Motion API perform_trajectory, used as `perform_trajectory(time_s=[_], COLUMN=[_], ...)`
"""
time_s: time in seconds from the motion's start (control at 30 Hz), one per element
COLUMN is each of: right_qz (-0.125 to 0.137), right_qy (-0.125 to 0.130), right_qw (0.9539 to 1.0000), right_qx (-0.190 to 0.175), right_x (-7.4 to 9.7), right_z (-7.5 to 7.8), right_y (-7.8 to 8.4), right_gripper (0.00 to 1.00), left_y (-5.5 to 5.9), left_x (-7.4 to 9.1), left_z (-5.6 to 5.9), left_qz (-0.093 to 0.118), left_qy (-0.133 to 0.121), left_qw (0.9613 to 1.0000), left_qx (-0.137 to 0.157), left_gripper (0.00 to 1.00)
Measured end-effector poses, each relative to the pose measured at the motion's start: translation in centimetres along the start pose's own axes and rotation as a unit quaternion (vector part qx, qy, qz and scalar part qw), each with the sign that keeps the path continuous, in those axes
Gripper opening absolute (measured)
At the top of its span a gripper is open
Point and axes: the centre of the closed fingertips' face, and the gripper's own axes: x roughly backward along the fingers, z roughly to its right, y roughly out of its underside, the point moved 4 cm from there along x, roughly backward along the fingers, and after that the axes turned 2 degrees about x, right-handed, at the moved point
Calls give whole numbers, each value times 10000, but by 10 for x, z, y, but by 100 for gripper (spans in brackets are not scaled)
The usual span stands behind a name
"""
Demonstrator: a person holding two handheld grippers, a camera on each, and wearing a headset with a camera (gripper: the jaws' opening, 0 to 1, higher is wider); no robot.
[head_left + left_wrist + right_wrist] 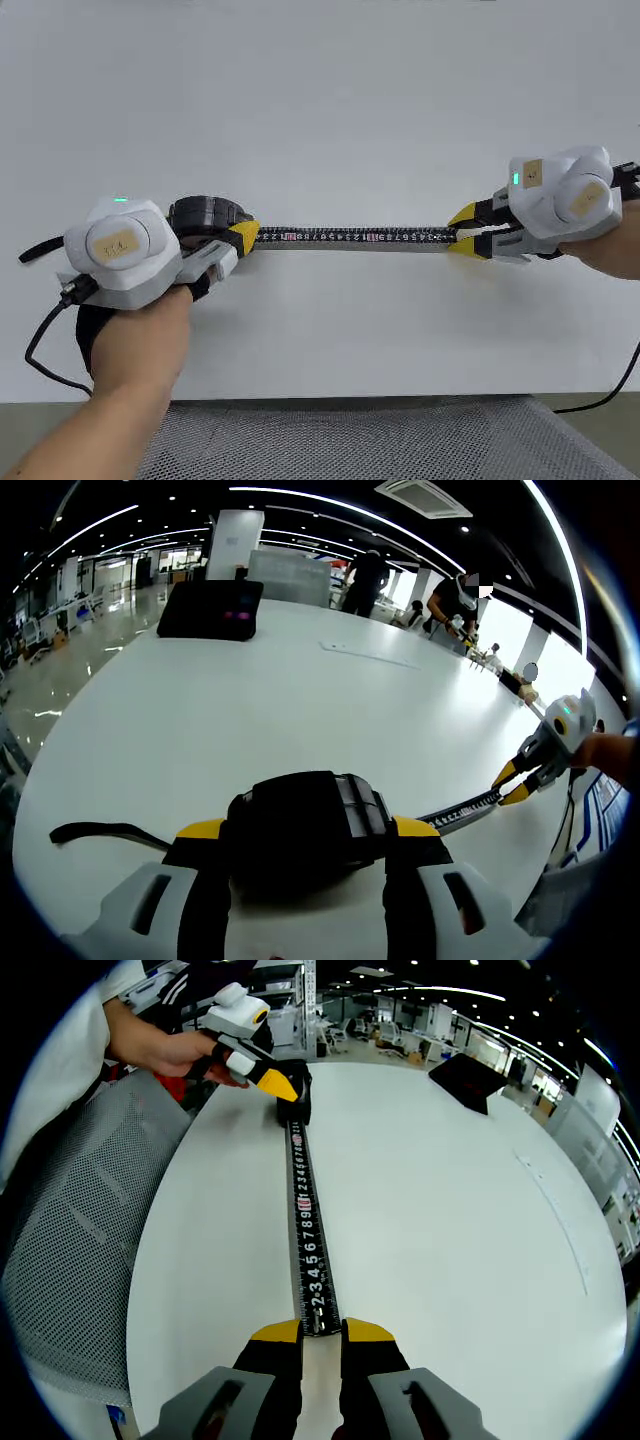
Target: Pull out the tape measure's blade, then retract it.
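Observation:
A black tape measure case [207, 215] sits on the white table, and my left gripper [243, 240] is shut on it; in the left gripper view the case [305, 825] sits between the yellow-tipped jaws. Its dark blade [355, 237] with white numbers is drawn out to the right, just above the table. My right gripper [462, 232] is shut on the blade's end. In the right gripper view the blade [308, 1245] runs from the jaws away to the case [293, 1103], and the left gripper [268, 1080] shows beside it. The right gripper [512, 783] also shows at the right of the left gripper view.
The white table [320, 120] stretches far ahead. A grey mesh chair back [380, 440] lies at its near edge. A black box [210, 610] stands at the table's far end. Black cables [40, 345] trail from both grippers. People [455, 600] stand far behind.

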Motion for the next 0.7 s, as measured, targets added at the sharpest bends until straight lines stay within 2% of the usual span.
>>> perform_trajectory(time_s=[0.7], right_qz=[187], right_qy=[-137], right_qw=[9997], right_qx=[-54], right_x=[-11], right_z=[-1], right_y=[-20], right_gripper=[10], left_y=[0], left_x=[2], left_z=[-1], left_qz=[-17], left_qy=[36], left_qw=[9999], left_qx=[98], left_gripper=[57])
